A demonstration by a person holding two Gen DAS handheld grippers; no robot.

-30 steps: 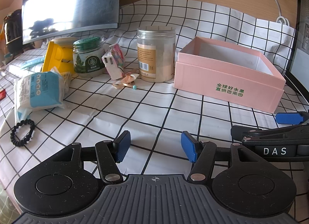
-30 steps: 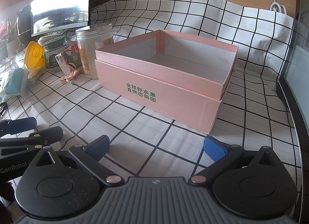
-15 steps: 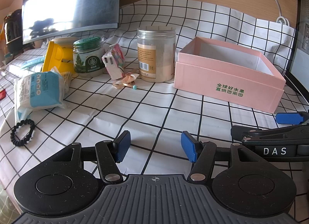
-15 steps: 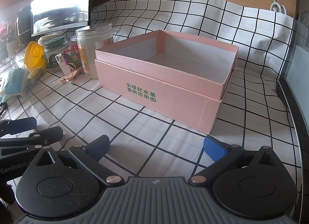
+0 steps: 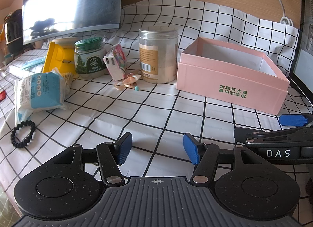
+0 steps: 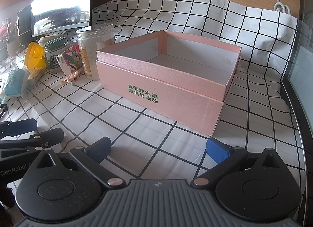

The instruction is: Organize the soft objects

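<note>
Since nothing has shifted over the last second, sorting looks not yet begun: the pink box (image 6: 162, 84) sits empty at right on the checked cloth (image 5: 137, 113), and the soft things lie untouched at far left, the tissue pack (image 5: 39, 91) with the black hair tie (image 5: 22, 137) nearer. Further back stand the green-lidded jar (image 5: 89, 58) and the clear jar (image 5: 157, 54). The left gripper (image 5: 157, 148) and right gripper (image 6: 158, 148) both hang low, jaws apart and holding nothing
</note>
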